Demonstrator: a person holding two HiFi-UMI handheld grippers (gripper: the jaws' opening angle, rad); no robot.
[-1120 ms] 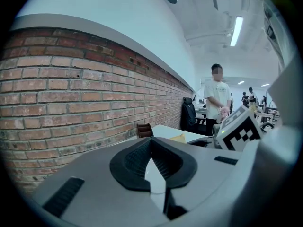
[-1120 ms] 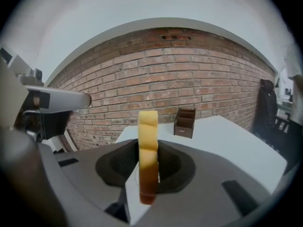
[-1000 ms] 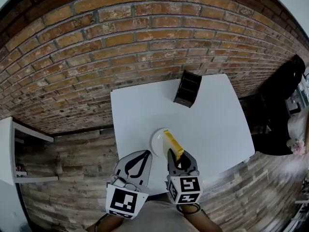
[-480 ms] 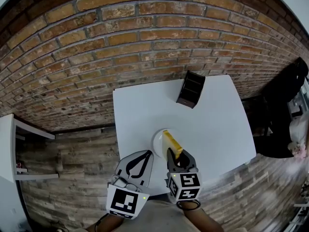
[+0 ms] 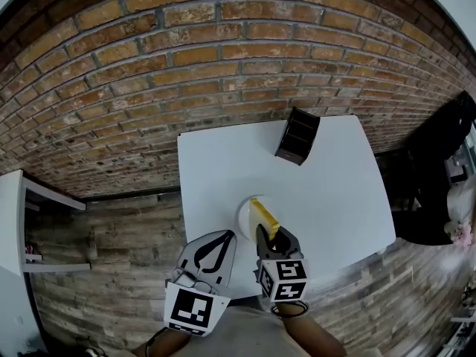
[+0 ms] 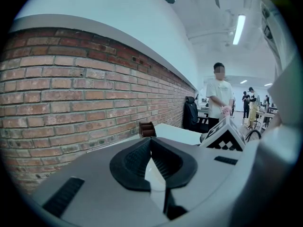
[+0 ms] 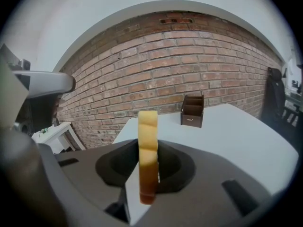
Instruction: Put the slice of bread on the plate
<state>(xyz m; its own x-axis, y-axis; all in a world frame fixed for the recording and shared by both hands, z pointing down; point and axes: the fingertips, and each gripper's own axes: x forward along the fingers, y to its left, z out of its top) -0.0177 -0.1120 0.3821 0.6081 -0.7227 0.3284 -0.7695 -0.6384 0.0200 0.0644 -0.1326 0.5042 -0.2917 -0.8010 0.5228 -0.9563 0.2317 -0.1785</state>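
A yellow slice of bread (image 5: 264, 218) with a brown crust stands on edge between the jaws of my right gripper (image 5: 268, 236), which is shut on it. It hangs over the right part of a small white plate (image 5: 243, 213) near the front edge of the white table (image 5: 335, 192). In the right gripper view the bread (image 7: 147, 150) rises upright out of the right gripper (image 7: 148, 143); the plate is hidden below. My left gripper (image 5: 226, 235) stays just left of the plate, jaws shut and holding nothing, its tips (image 6: 151, 140) meeting.
A dark brown open holder (image 5: 297, 136) stands at the table's far edge by the brick wall (image 5: 186, 58), also seen as the holder (image 7: 192, 111). A white shelf (image 5: 30, 222) is on the left. People (image 6: 220, 98) stand far off behind the table.
My right gripper has sunk a little toward the plate with the bread still in it. The left gripper has not moved.
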